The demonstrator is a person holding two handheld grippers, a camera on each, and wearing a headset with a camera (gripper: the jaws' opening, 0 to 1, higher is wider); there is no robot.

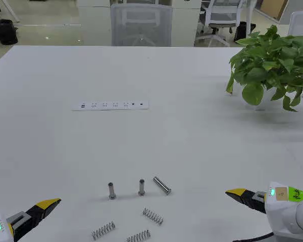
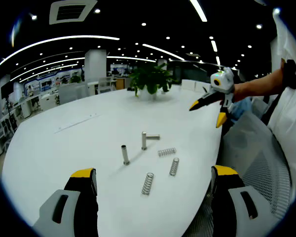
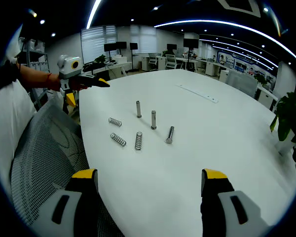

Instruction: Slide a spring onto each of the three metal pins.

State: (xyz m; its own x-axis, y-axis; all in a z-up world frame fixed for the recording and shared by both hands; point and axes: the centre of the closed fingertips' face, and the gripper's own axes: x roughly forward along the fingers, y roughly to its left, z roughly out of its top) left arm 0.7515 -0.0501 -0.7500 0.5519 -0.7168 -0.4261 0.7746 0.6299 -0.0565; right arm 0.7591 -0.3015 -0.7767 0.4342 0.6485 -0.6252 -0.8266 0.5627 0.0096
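Left pin [image 1: 111,190] & mid pin [image 1: 141,187] stand upright, wider end down, toward the tabletop's [image 1: 50,141] near edge; 3rd pin [image 1: 161,185] lies flat just right of them, long axis diagonal, far-left to near-right. Left spring [image 1: 103,230], mid spring [image 1: 138,236] & right spring [image 1: 152,216] lie flat btwn pins & near edge, none on a pin, first two slanting opposite to the last. Left gripper [image 1: 46,204] sits by the near edge well left of the springs, right gripper [image 1: 236,192] well right of the 3rd pin, both w/ jaws wide apart, empty.
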